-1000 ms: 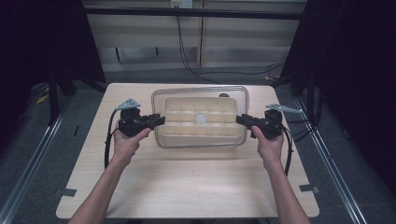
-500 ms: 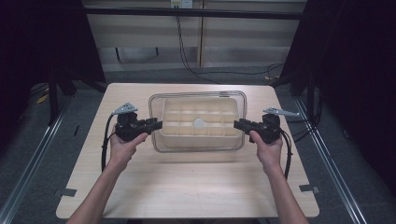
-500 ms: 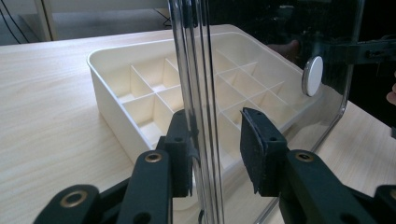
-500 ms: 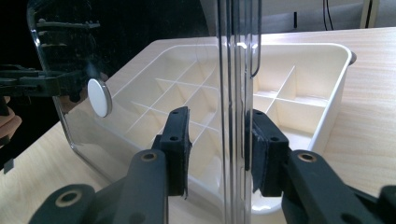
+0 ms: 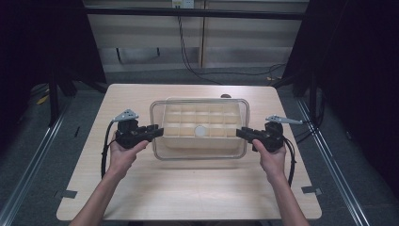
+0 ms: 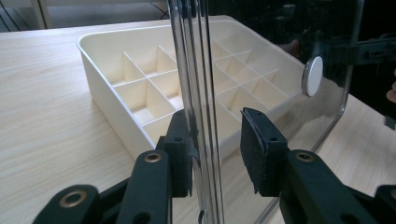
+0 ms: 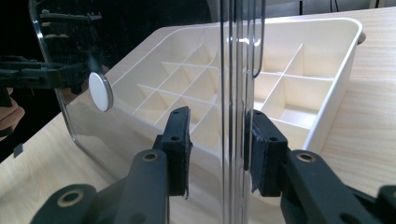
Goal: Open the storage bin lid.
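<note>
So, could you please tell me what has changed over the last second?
The clear lid, with its ends between the jaws of the left gripper and the right gripper, has been drawn a little toward the person, and both hands came back with it. Neither gripper has taken hold of anything new or let go. The cream divided tray looks to have stayed where it was.

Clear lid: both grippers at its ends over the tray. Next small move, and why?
Probably close both grippers. The clear lid edge sits between each pair of jaws with gaps beside it, left gripper and right gripper, above the divided tray.
</note>
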`<state>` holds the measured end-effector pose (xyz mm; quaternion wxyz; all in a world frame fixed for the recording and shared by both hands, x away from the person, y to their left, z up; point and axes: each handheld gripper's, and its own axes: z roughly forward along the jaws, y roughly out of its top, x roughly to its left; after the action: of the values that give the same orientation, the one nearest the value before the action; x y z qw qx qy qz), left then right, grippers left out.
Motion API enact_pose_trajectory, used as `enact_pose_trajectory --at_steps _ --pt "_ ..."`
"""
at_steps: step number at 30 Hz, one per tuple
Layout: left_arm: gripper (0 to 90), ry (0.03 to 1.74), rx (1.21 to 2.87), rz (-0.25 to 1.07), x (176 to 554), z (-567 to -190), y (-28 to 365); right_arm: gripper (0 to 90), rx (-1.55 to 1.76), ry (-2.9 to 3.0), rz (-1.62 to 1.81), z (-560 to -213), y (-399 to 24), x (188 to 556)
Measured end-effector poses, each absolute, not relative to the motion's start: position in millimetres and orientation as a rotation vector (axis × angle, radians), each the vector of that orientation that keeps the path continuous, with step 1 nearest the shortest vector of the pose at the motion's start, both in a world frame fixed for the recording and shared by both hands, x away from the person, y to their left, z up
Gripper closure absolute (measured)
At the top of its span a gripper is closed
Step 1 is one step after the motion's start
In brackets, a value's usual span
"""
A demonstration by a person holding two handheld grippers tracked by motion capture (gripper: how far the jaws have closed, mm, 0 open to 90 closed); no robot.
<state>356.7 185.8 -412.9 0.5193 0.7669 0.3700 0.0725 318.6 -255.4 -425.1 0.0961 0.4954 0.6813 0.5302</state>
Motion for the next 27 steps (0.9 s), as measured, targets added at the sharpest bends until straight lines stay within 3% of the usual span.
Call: enact_pose_trajectory --at_steps 27 --pt "66.5 0.861 1.904 0.146 308 -414 200 63.6 1.482 2.146 1.497 -422 -245 274"
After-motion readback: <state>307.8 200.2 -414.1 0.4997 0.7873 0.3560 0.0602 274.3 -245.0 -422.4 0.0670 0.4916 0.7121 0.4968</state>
